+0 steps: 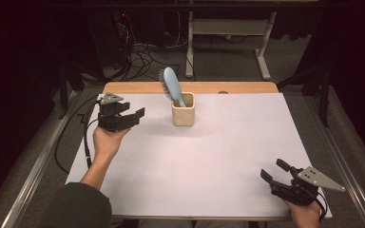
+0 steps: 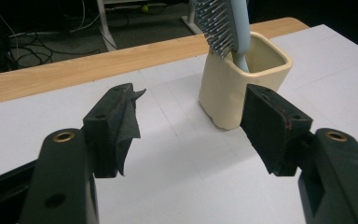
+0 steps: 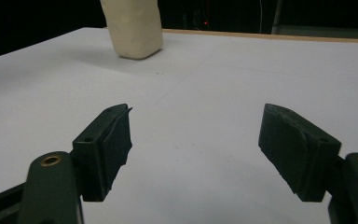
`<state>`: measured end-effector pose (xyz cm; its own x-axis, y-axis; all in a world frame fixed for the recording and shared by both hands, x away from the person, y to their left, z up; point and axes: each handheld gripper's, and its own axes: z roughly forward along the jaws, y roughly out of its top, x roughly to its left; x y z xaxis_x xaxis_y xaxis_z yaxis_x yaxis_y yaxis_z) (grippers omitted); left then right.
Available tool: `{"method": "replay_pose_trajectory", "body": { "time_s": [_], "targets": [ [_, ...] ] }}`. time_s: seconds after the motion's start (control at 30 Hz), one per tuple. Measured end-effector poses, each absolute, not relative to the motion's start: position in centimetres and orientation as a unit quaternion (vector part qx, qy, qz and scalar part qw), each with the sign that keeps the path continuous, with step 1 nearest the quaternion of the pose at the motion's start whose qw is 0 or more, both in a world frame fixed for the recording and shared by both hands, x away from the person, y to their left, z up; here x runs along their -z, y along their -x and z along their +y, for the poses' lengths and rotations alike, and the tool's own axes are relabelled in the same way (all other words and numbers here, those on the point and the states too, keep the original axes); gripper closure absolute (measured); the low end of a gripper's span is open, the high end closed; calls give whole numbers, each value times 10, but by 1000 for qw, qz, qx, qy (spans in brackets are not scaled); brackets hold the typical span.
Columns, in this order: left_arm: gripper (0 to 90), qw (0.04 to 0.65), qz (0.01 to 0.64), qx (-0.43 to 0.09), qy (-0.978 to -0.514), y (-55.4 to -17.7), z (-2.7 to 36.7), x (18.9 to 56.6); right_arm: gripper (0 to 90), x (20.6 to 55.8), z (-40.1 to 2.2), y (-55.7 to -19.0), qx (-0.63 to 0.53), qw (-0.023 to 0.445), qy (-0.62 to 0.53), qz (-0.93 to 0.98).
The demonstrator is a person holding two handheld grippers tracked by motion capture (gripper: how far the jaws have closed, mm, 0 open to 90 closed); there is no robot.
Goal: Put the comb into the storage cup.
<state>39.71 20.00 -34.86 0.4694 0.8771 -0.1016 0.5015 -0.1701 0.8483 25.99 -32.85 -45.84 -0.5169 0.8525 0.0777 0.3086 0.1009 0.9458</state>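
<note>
The white surface (image 1: 195, 161) lies open across its near and right parts, wide room for passing. The one obstacle stands at far centre: a cream cup (image 1: 183, 110) with a blue hairbrush (image 1: 171, 85) leaning up and left out of it. The left hand-held gripper (image 1: 132, 116) sits just left of the cup, a bare gap between them.

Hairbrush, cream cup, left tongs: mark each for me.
hairbrush (image 1: 170, 84), high view, on the blue back of its head.
cream cup (image 2: 223, 95), left gripper view, on its near wall.
left tongs (image 1: 129, 114), high view, midway between the tips, open and empty.
</note>
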Motion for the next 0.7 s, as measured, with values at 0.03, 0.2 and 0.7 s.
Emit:
{"method": "replay_pose_trajectory", "body": {
  "time_s": [0.03,0.2,0.7],
  "targets": [
    [363,441,468,-213,-735,-396,200,348,261,458,-328,-260,-525,260,-418,695],
    [364,442,466,-213,-736,-393,203,348,261,458,-328,-260,-525,260,-418,695],
    [369,449,467,-210,-732,-382,212,347,261,459,-329,-259,-523,260,-421,694]
  ]
}}
